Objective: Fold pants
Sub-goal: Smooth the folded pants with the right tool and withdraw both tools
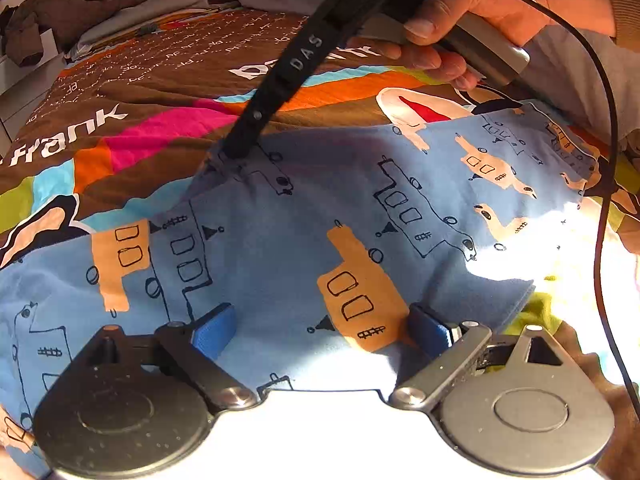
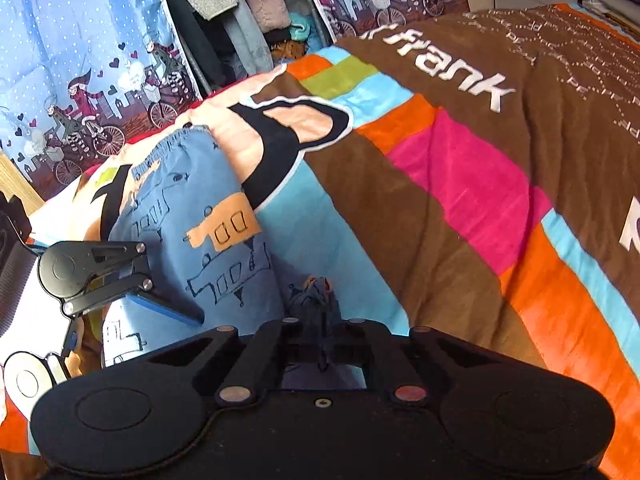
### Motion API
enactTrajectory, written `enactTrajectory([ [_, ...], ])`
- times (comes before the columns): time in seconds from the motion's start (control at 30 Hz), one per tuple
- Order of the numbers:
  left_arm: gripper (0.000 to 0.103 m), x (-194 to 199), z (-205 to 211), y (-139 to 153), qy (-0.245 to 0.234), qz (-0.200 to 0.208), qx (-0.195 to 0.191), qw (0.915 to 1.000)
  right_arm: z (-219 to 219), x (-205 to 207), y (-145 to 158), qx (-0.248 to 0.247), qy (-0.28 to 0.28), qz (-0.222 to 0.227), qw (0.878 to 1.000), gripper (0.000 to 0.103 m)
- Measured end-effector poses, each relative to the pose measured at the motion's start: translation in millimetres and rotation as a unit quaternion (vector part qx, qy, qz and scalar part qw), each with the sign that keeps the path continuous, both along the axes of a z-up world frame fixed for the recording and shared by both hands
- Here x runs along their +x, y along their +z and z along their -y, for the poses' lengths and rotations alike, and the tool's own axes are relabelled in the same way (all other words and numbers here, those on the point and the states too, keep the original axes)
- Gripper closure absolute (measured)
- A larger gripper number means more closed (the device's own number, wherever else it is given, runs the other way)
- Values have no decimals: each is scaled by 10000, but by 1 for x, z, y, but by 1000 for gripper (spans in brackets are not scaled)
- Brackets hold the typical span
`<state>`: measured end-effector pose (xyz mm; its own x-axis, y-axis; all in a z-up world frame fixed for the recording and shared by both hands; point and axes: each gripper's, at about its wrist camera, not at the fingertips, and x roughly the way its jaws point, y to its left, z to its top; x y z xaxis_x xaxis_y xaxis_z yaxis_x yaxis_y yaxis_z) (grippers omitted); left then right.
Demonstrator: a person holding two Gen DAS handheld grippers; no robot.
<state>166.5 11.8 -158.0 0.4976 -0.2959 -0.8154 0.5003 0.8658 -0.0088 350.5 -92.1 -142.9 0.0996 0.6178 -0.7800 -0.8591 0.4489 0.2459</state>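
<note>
Blue printed pants [image 1: 280, 216] lie spread on a bright patterned bedspread [image 1: 132, 120], one gripper pinching the far edge.

From the left wrist camera, the left gripper [image 1: 320, 328] hangs over the pants with its blue-padded fingers [image 1: 214, 330] spread wide, while the right gripper [image 1: 236, 152], held in a hand [image 1: 480, 12], nips the cloth. The right wrist camera alone shows that gripper [image 2: 316, 292] clamped on bunched fabric, plus a printed curtain [image 2: 80, 60] behind the bed.

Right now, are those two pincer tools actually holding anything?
Yes: the right gripper is shut on a pinch of the blue printed cotton pants at their far edge. The left gripper is open above them, holding nothing.
</note>
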Motion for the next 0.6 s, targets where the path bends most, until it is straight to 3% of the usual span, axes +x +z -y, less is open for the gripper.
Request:
enactTrajectory([
  [0.1,6,0,0,0,22,2,-5,10000,3,11,5,-19,-235,119,9997,103],
  [0.23,4,0,1,-1,53,12,-5,10000,-7,3,-18,-539,-241,351,9976,103],
  [0.3,4,0,1,0,63,7,-4,10000,-5,0,-20,-476,-476,415,9969,94],
  [0.37,5,0,0,4,6,38,40,10000,8,-4,-4,-41,-863,455,9952,74],
  [0.43,5,0,-3,8,-44,161,146,9998,21,-15,13,276,-906,462,9944,64],
  [0.6,5,7,-30,12,27,21,208,9998,50,-32,-5,323,-874,-448,9946,64],
])
